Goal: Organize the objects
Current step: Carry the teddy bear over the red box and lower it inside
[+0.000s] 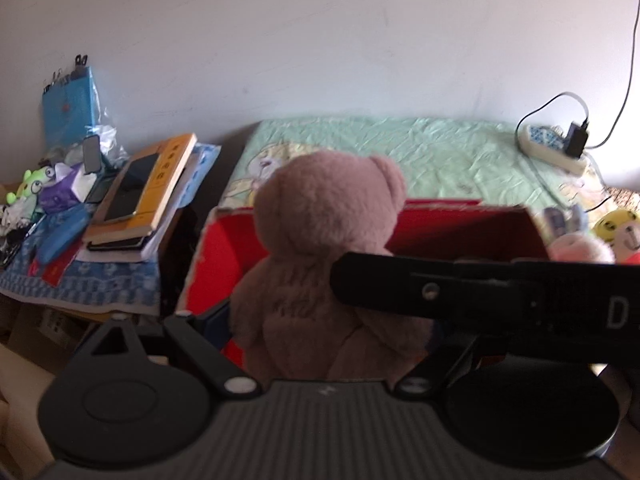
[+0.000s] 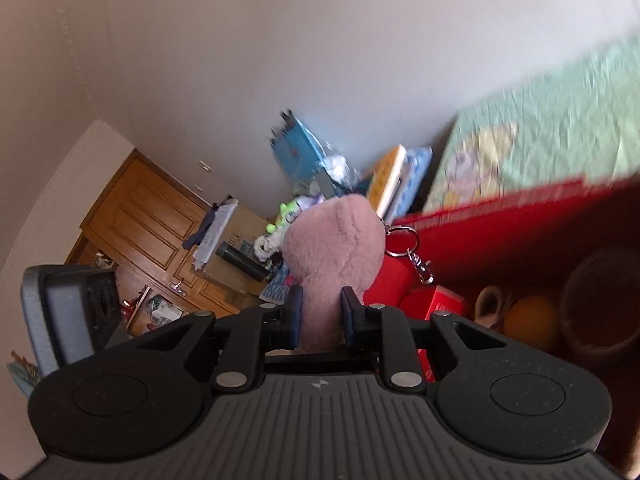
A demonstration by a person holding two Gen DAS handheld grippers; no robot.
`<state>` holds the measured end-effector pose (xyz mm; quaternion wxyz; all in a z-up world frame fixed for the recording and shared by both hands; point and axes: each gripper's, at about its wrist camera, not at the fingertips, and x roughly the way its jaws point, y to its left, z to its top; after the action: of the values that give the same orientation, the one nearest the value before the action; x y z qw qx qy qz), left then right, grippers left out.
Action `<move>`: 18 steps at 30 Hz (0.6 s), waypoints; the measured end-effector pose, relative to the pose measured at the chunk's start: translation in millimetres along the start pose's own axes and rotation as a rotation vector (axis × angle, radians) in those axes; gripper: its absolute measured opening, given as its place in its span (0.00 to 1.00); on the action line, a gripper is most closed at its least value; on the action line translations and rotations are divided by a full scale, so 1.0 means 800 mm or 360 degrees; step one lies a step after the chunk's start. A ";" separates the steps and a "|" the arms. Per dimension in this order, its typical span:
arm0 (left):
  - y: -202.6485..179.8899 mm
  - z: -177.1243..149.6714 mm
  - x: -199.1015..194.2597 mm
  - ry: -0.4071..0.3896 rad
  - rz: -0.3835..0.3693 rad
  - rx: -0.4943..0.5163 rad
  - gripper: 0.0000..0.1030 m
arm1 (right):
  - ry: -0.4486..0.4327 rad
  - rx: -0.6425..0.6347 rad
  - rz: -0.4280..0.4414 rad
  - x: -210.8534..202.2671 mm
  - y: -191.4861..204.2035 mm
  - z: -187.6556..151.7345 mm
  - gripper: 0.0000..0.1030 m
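In the left wrist view my left gripper [image 1: 320, 328] is shut on a brown teddy bear [image 1: 324, 248], held upright with its back to the camera over a red cardboard box [image 1: 224, 256]. My right gripper's body [image 1: 480, 292] crosses in front of the bear at the right. In the right wrist view my right gripper [image 2: 322, 316] is shut on a pink plush toy [image 2: 336, 248] with a metal keyring [image 2: 404, 240], held above the red box [image 2: 500, 232]. Inside the box lie an orange ball [image 2: 528, 320] and small red packs [image 2: 440, 304].
A green bedsheet [image 1: 400, 148] lies behind the box, with a power strip and charger [image 1: 560, 148] at its far right. A cluttered side table [image 1: 100, 216] with books, phones and a green toy stands left. Plush toys [image 1: 608, 232] lie right of the box. A wooden door [image 2: 144, 228] is far left.
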<state>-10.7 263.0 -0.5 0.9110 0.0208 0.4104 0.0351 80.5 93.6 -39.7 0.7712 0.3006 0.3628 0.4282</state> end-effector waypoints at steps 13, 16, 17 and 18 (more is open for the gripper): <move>0.039 -0.024 0.064 0.0142 -0.0027 0.0132 0.80 | 0.0091 0.0248 -0.0223 0.084 -0.026 -0.016 0.23; 0.038 -0.029 0.064 0.0123 -0.0075 0.0170 0.83 | 0.0117 0.0263 -0.0271 0.089 -0.029 -0.018 0.23; 0.038 -0.030 0.063 0.0126 -0.0094 0.0178 0.83 | 0.0126 0.0243 -0.0327 0.092 -0.028 -0.018 0.24; 0.038 -0.031 0.059 0.0115 -0.0104 0.0190 0.84 | 0.0130 0.0222 -0.0359 0.093 -0.026 -0.019 0.25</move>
<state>0.8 297.1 -50.4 0.8934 0.0606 0.4449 -0.0185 104.8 151.9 -86.6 0.7762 0.2931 0.4542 0.3245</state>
